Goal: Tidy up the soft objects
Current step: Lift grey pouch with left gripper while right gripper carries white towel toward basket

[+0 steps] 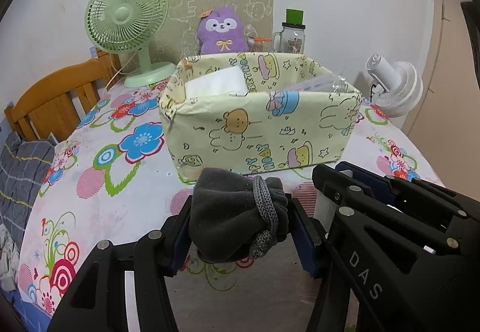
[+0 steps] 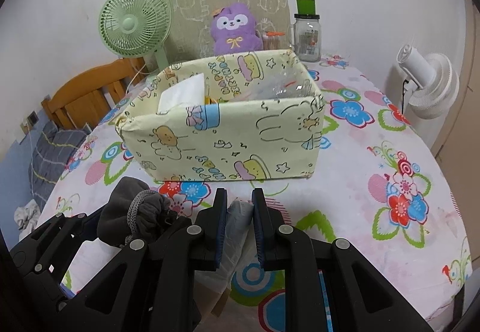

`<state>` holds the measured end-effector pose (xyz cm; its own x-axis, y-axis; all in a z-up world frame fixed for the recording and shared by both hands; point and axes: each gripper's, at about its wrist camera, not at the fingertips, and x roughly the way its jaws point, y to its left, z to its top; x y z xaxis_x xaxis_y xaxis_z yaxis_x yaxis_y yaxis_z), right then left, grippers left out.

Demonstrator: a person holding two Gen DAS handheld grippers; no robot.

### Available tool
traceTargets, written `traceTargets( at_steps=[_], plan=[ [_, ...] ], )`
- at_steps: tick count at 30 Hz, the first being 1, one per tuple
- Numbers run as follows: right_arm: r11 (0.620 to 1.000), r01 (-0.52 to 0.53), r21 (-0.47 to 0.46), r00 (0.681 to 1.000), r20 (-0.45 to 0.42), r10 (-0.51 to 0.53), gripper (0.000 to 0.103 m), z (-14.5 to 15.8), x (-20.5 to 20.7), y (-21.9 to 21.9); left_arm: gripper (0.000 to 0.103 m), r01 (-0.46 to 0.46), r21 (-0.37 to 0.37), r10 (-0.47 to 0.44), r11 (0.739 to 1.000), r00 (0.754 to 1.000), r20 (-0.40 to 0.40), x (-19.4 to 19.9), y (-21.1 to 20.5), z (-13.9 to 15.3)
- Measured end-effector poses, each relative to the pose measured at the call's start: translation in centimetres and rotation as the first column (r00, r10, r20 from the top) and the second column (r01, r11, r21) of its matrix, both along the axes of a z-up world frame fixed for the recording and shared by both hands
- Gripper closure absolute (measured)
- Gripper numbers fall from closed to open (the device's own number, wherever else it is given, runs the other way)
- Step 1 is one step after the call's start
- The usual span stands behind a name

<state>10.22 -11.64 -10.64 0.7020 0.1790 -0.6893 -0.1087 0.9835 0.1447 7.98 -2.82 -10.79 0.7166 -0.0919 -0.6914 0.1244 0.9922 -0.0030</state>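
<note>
Box (image 1: pixel 261 134) holds 2 items already. Left gripper (image 1: pixel 240 227) pinches grey pouch (image 1: pixel 231 218); right gripper (image 2: pixel 239 230) pinches pale plastic-wrapped packet (image 2: pixel 238 212). Both not yet boxed.

Grey drawstring pouch (image 1: pixel 234 221) — bunched, before yellow box (image 1: pixel 261 134).

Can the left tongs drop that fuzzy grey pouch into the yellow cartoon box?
Probably yes. The left tongs grip the fuzzy grey drawstring pouch just in front of the yellow cartoon-print fabric box. Its top is open, with nothing between them, though they must lift over its near wall.
</note>
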Motion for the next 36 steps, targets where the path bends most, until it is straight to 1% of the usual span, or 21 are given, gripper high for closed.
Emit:
traceTargets(
  at_steps=[13,16,18,36],
  plan=[
    [1.0,0.018,-0.009,0.999,0.049,-0.018,0.084,3.0,-0.4,-0.7,0.042,0.013,-0.003,-0.013,1.0,0.999,0.05,0.0,-0.8,2.8],
    [1.0,0.018,-0.008,0.998,0.059,-0.017,0.084,3.5,-0.4,-0.9,0.042,0.018,-0.002,-0.018,1.0,0.998,0.064,-0.1,-0.8,3.3],
    [1.0,0.017,-0.007,0.998,0.066,-0.017,0.086,3.9,-0.4,-1.0,0.042,0.018,-0.002,-0.017,1.0,0.997,0.072,-0.1,-0.9,3.6],
    [1.0,0.021,-0.008,0.991,0.129,-0.019,0.087,7.4,-0.7,-1.2,0.042,0.021,-0.002,-0.02,1.0,0.991,0.133,-0.3,-1.1,6.9]
  ],
)
